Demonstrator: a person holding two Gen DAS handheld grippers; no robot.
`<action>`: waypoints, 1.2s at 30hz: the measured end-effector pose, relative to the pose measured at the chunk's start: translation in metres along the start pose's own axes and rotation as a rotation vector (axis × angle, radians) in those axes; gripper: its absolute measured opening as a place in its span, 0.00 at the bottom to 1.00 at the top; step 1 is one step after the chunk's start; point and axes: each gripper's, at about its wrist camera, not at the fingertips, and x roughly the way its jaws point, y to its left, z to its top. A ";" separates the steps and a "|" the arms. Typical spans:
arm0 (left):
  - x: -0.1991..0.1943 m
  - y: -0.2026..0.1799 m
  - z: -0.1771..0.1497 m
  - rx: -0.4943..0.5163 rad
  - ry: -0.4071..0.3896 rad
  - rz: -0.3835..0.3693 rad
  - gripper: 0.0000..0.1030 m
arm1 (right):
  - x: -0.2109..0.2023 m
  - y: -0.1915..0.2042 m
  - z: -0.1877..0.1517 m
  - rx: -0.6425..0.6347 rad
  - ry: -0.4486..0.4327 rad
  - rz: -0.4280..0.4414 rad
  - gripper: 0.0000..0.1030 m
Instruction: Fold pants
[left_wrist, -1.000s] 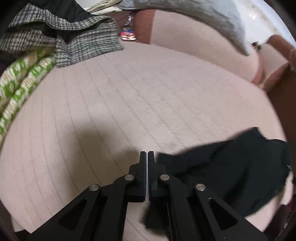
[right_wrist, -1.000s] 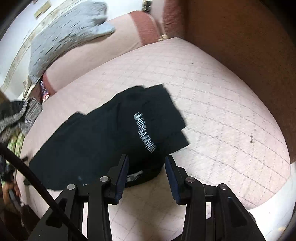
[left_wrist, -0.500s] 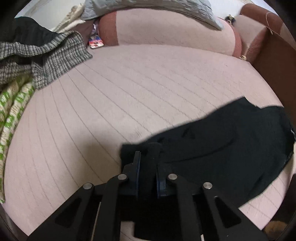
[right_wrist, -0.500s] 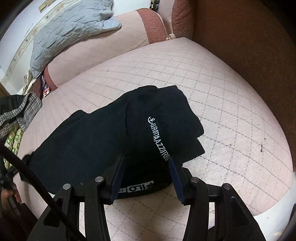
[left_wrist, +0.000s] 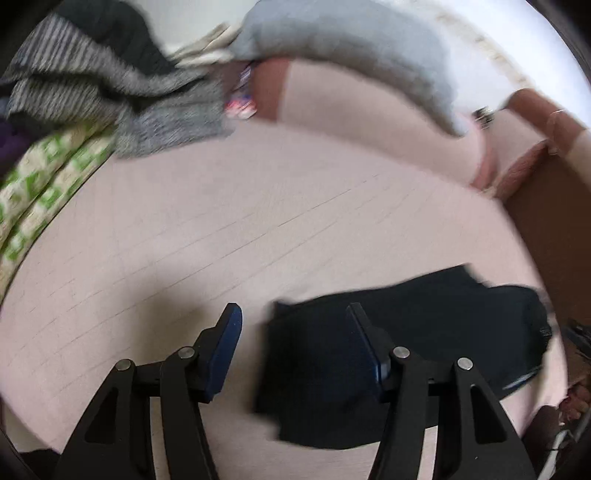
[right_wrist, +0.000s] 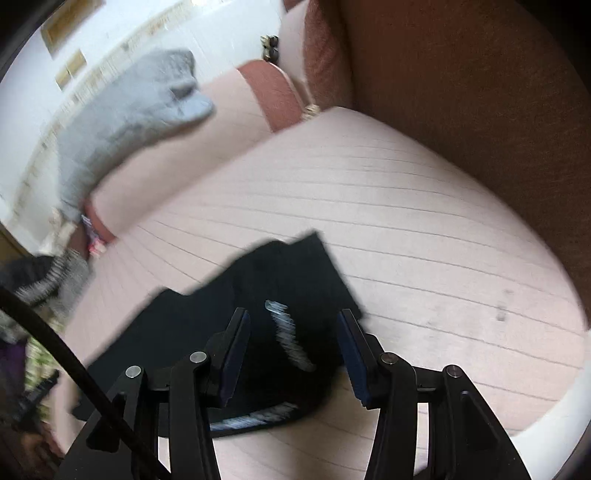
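Pants (left_wrist: 424, 332), black and soft, lie in a folded bundle on the pink quilted bed (left_wrist: 258, 221). They sit near the front edge of the bed, over toward its right side.

Far to the left, a green and white cloth (left_wrist: 40, 192) lies at the bed's edge. A grey checked garment (left_wrist: 122, 99) is heaped behind it. Both are well apart from the pants. A grey blanket (left_wrist: 351, 48) hangs over the pink back cushion.

Next comes the left gripper (left_wrist: 291, 325). Its jaws are opening, and the blue pads stand apart. The left end of the pants shows between them, but the pads do not press on it. So the cloth looks let go.

Further right is the right gripper (right_wrist: 291, 328). Its two fingers stand apart as well. The part of the pants with the white writing (right_wrist: 291, 336) shows between them, lying loose on the bed. The picture is blurry, so I cannot read the writing.

I think a fold has just been laid down, and both grippers are freeing the cloth. The bundle already looks short and thick, so the job seems nearly done. Next, the person should check that the edges line up. If one more fold is needed, each gripper must pinch an end and lift both together.
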 end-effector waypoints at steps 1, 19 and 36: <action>0.000 -0.009 0.000 0.005 -0.010 -0.034 0.57 | 0.003 0.002 0.003 0.015 0.004 0.053 0.51; 0.051 -0.055 -0.053 0.152 0.138 -0.047 0.64 | 0.050 -0.011 0.006 0.089 -0.048 -0.155 0.45; 0.056 -0.110 -0.095 0.302 0.127 -0.159 0.68 | 0.233 0.186 0.007 -0.498 0.345 0.133 0.45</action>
